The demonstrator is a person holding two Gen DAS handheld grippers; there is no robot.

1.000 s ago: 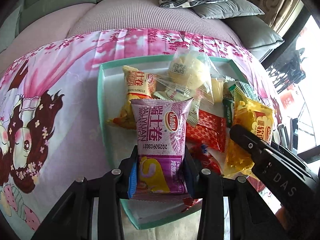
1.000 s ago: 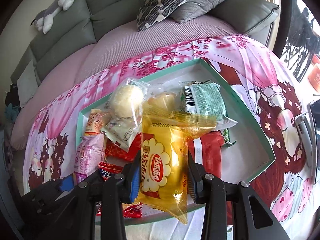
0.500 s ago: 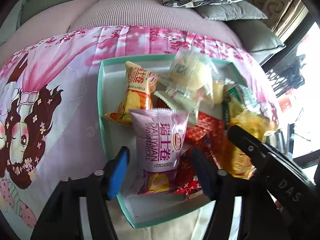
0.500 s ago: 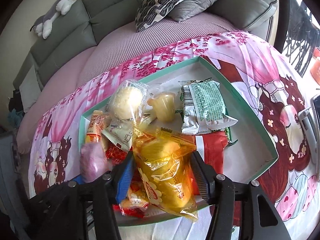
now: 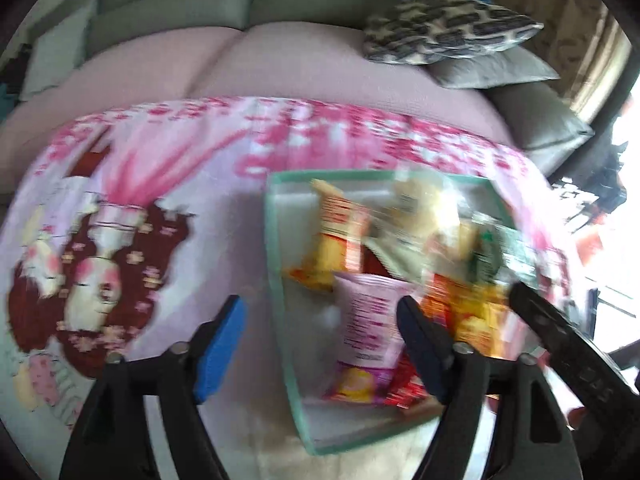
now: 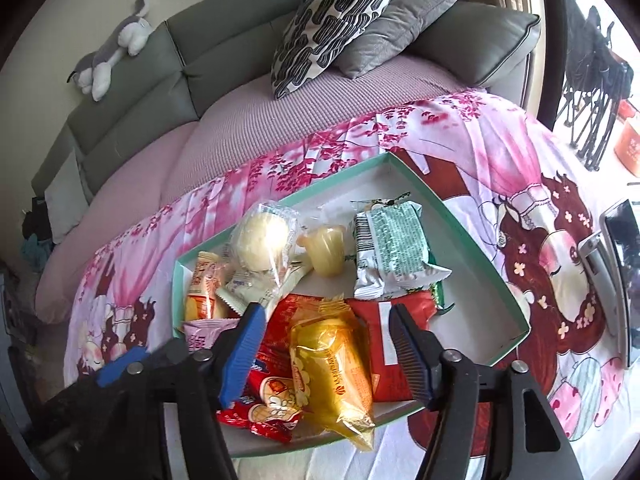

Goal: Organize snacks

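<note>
A teal-rimmed tray (image 6: pixel 460 236) on the pink cloth holds the snacks. My left gripper (image 5: pixel 320 344) straddles the tray's left wall (image 5: pixel 276 280), its jaws opening; this view is blurred. The purple packet (image 5: pixel 368 328) lies flat in the tray beside the right finger, not gripped. My right gripper (image 6: pixel 326 348) hovers over the tray's near edge, its jaws also opening. The yellow packet (image 6: pixel 336 368) lies loose between the pads on top of red packets (image 6: pixel 400 344). Farther back are a wrapped round bun (image 6: pixel 262 242), a jelly cup (image 6: pixel 326 254) and a green-white packet (image 6: pixel 394 252).
The tray rests on a pink cartoon-print cloth (image 6: pixel 520 168) in front of a grey sofa (image 6: pixel 132 92) with patterned cushions (image 6: pixel 332 20) and a plush toy (image 6: pixel 112 52). A dark flat device (image 6: pixel 616 280) lies at the cloth's right edge.
Both grippers have opened and let go: the purple packet and the yellow packet have dropped into the tray. The left gripper has risen and shifted left; the right one has stayed put.
</note>
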